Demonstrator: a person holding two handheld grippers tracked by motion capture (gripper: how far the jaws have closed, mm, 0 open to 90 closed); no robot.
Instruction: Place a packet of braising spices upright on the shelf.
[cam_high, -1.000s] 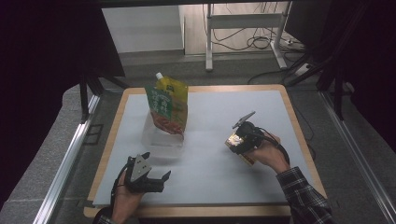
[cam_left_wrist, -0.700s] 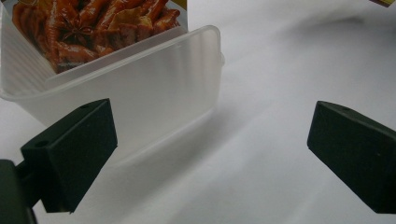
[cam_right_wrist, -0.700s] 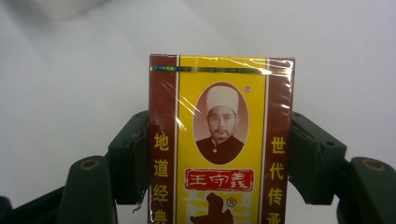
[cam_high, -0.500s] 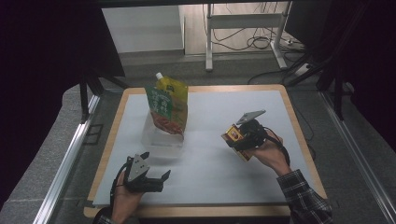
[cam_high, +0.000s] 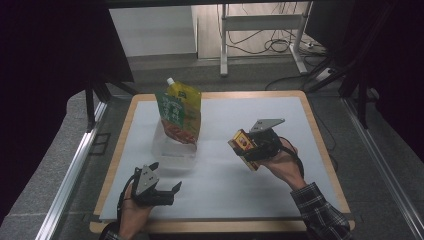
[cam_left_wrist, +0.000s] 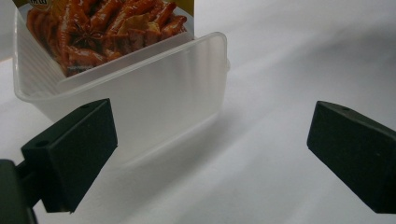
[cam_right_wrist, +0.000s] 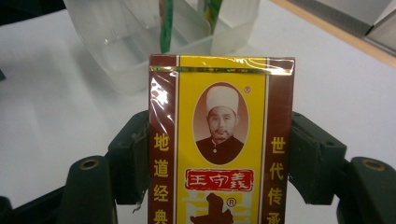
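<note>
In the right gripper view the box (cam_right_wrist: 222, 140) ran off the bottom edge, so its lower print was cut away, and the jaws pressing its two long sides were partly covered by it. Behind it the tub (cam_right_wrist: 154, 37) was cropped at the top, with only thin strips of the pouch (cam_right_wrist: 166, 23) visible inside. In the left gripper view the pouch (cam_left_wrist: 102, 32) was cut off at the top, showing just its printed food picture, and the tub (cam_left_wrist: 140, 102) hid its base. From the high view the print on the box (cam_high: 243, 145) was too small to read.

The right gripper (cam_high: 250, 147) was held above the table (cam_high: 280, 107), right of centre, clamped on the box, which was tilted and clear of the surface. The right hand (cam_high: 281, 162) gripped from behind, its plaid sleeve coming in from the lower right. The left gripper (cam_high: 160, 187) rested low near the front edge, jaws spread wide with nothing between them, pointing toward the tub (cam_high: 172, 150) but apart from it. The left hand (cam_high: 132, 210) held it from below. The pouch (cam_high: 180, 112) stood upright in the tub, left of the table's centre, well apart from the box
</note>
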